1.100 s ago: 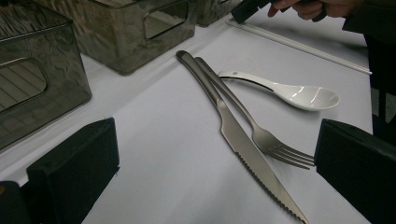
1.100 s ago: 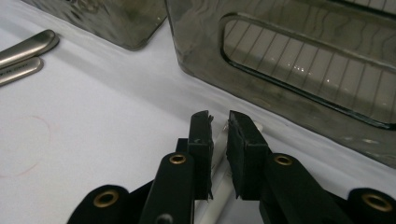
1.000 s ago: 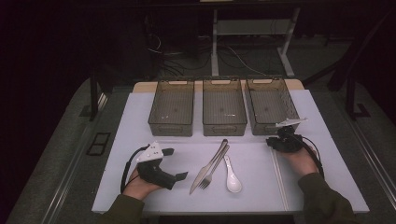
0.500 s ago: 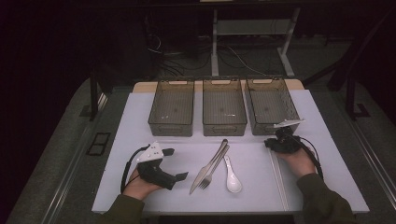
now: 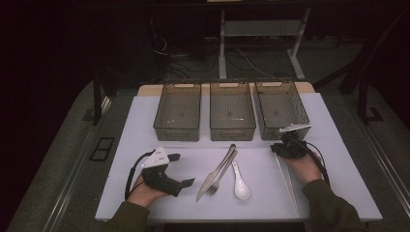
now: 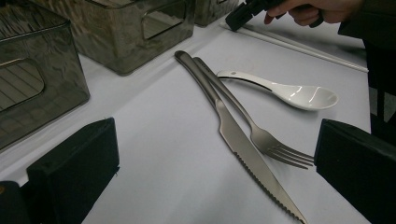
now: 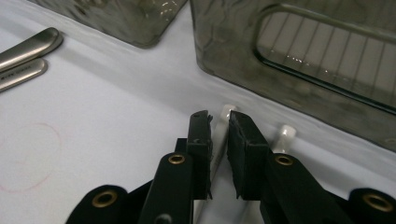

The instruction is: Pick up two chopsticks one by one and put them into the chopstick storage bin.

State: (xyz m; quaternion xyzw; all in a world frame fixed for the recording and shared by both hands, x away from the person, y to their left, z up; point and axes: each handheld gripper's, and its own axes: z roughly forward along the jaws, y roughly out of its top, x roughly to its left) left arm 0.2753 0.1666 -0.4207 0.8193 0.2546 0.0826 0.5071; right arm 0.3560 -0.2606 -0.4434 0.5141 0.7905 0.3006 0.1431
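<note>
Two white chopsticks (image 5: pixel 287 188) lie side by side at the right of the white mat. My right gripper (image 5: pixel 276 149) is at their far ends, just in front of the right bin (image 5: pixel 270 121). In the right gripper view its jaws (image 7: pixel 219 121) have just been closing. They stand almost together around one chopstick (image 7: pixel 227 111), and the other chopstick (image 7: pixel 286 135) lies outside the right jaw. My left gripper (image 5: pixel 181 169) rests open at the lower left with nothing between its jaws (image 6: pixel 215 135). It faces a steel knife (image 6: pixel 243 144), a fork (image 6: pixel 261 135) and a white spoon (image 6: pixel 299 95).
Three smoky see-through bins stand in a row at the back: left (image 5: pixel 176 130), middle (image 5: pixel 232 130) and right. Knife (image 5: pixel 212 176), fork (image 5: pixel 222 171) and spoon (image 5: pixel 239 181) lie mid-mat. Dark floor, cables and desk legs lie beyond the table.
My right gripper has edged slightly left and down onto the far ends of the chopsticks. The left gripper and the cutlery have not moved.
</note>
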